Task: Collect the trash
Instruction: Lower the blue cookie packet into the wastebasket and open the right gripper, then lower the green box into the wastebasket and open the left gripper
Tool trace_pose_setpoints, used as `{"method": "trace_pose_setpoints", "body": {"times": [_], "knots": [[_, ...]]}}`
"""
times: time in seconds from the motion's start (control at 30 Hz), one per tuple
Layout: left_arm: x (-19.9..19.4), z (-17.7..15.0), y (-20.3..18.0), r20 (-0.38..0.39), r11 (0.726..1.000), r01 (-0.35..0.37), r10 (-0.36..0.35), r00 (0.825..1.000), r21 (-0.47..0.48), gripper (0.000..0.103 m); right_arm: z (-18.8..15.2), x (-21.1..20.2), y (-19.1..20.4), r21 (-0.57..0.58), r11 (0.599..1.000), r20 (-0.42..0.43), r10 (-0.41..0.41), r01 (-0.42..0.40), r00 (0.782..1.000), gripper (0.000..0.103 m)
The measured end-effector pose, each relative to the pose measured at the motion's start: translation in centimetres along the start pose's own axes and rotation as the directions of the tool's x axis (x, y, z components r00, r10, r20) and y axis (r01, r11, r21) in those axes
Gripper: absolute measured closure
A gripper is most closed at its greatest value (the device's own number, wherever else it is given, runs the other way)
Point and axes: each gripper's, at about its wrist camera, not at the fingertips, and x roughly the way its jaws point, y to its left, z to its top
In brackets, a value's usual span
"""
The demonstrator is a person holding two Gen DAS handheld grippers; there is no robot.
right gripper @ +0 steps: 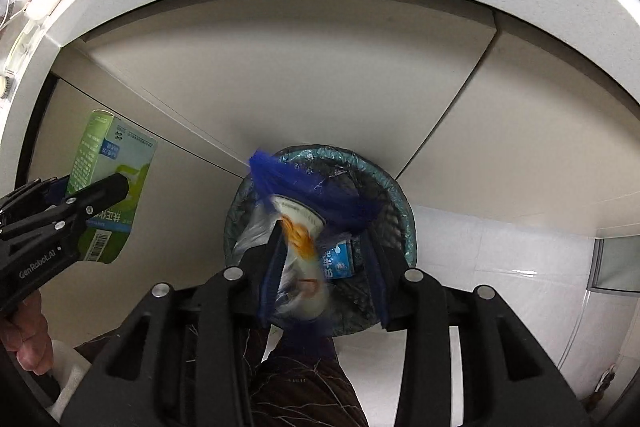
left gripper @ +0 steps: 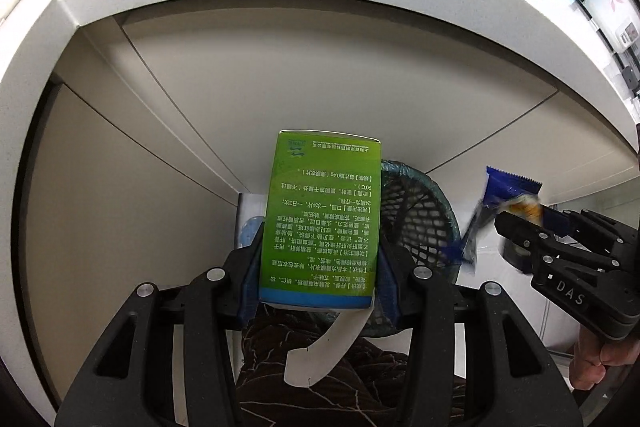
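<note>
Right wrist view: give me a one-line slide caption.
Right gripper, jaws apart, with a blurred blue snack wrapper between them over the lined mesh trash bin; left gripper holds a green box.

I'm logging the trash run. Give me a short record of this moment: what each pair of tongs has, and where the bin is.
left tongs: shut on green box
right tongs: open; blurred blue wrapper between them
mesh bin: lined with a bag, below the right tongs
in bin: blue-and-white packet
</note>
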Motion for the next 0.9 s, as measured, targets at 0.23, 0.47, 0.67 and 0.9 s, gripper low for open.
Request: {"method": "trace_pose_setpoints", "body": {"times": [0.23,0.47,0.67,0.9], "knots": [[0.5,0.2,-1.2,0.001,1.000,-0.001,0.001,1.000,0.028,0.057,0.1,-0.1,-0.3,0.012,1.000,0.013,0.005,-0.005,1.000,0.046],[1.3,-0.1,-3.3,0.012,0.996,0.008,-0.009,1.000,0.084,0.057,-0.2,-1.8,-1.9,0.060,0.998,0.063,-0.023,0.019,0.998,0.020],[2.0,-0.3,-4.6,0.010,0.993,0.014,-0.015,1.000,0.117,0.057,-0.7,-3.4,-3.8,0.119,0.991,0.108,-0.080,0.067,0.991,0.010],[2.7,-1.2,-7.0,-0.005,0.979,0.037,-0.037,0.999,0.198,0.057,-1.7,-5.3,-6.2,0.173,0.980,0.125,-0.121,0.098,0.985,0.010]]}}
